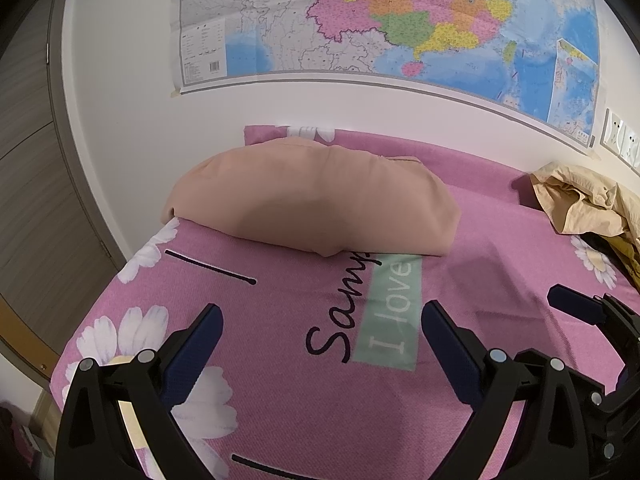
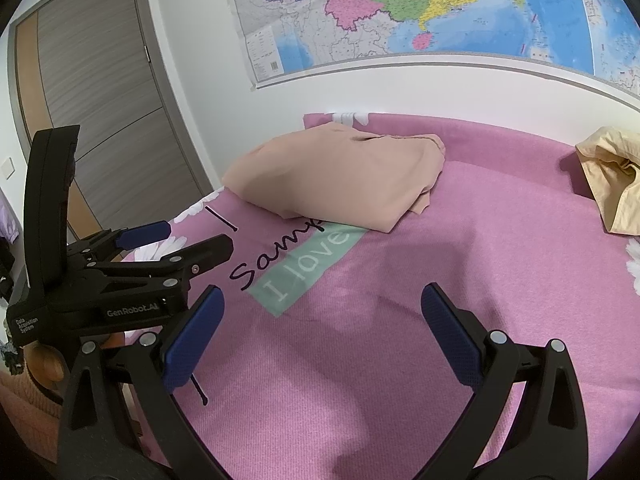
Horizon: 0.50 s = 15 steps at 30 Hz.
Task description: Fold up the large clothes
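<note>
A folded peach-tan garment [image 1: 312, 204] lies as a neat bundle near the far left of the pink bed sheet [image 1: 480, 248]; it also shows in the right wrist view [image 2: 340, 176]. My left gripper [image 1: 320, 320] is open and empty, held above the sheet well short of the bundle. My right gripper [image 2: 322, 308] is open and empty over the sheet. The left gripper [image 2: 188, 236] shows from the side at the left of the right wrist view. One finger of the right gripper [image 1: 576, 304] shows at the right of the left wrist view.
A crumpled yellow-beige garment [image 1: 580, 204] lies at the far right of the bed, also in the right wrist view [image 2: 612, 180]. A map [image 1: 380, 20] hangs on the white wall behind. A grey door [image 2: 100, 92] stands left of the bed. Wall sockets [image 1: 622, 140] at right.
</note>
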Each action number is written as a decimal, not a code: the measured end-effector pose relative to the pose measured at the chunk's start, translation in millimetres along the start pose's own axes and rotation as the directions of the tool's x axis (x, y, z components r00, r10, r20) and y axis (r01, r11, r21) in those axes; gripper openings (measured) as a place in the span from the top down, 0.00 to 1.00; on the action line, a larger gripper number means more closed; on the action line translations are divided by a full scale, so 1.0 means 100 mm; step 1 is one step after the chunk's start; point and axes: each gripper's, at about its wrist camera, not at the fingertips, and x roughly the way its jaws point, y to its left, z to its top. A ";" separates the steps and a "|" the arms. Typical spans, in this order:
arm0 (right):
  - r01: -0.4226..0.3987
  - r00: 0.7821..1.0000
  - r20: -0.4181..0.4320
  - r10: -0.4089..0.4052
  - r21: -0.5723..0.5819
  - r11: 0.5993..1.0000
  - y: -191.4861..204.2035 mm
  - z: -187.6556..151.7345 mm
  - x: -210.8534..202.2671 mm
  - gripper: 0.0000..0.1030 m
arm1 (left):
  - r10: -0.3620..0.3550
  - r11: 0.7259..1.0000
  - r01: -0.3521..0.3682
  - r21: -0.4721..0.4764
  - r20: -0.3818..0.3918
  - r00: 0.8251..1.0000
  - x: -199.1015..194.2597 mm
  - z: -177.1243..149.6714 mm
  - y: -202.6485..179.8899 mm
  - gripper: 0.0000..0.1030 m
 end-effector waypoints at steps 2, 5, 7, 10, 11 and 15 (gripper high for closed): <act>0.000 1.000 0.000 0.000 -0.002 1.000 0.00 0.00 0.00 0.06 | 0.002 1.000 -0.002 0.000 -0.001 1.000 0.00 -0.01 0.00 0.07; -0.002 1.000 -0.001 0.002 0.000 1.000 0.01 0.00 0.01 0.06 | 0.003 1.000 -0.003 -0.003 -0.005 1.000 0.01 -0.01 0.00 0.07; -0.004 1.000 -0.002 0.004 0.000 1.000 0.00 0.00 0.01 0.06 | 0.005 1.000 -0.005 -0.002 -0.005 1.000 0.02 -0.02 0.00 0.07; -0.007 1.000 -0.003 0.007 0.003 1.000 0.00 0.00 0.02 0.06 | 0.005 1.000 -0.005 -0.003 -0.007 1.000 0.02 -0.02 0.00 0.07; -0.007 1.000 -0.002 0.007 0.004 1.000 0.00 -0.01 0.02 0.06 | 0.005 1.000 -0.005 -0.002 -0.006 1.000 0.02 -0.02 0.00 0.07; 0.000 1.000 0.005 0.000 0.006 1.000 0.00 -0.01 0.00 0.06 | 0.006 1.000 -0.006 0.013 0.027 1.000 0.00 -0.03 -0.03 0.08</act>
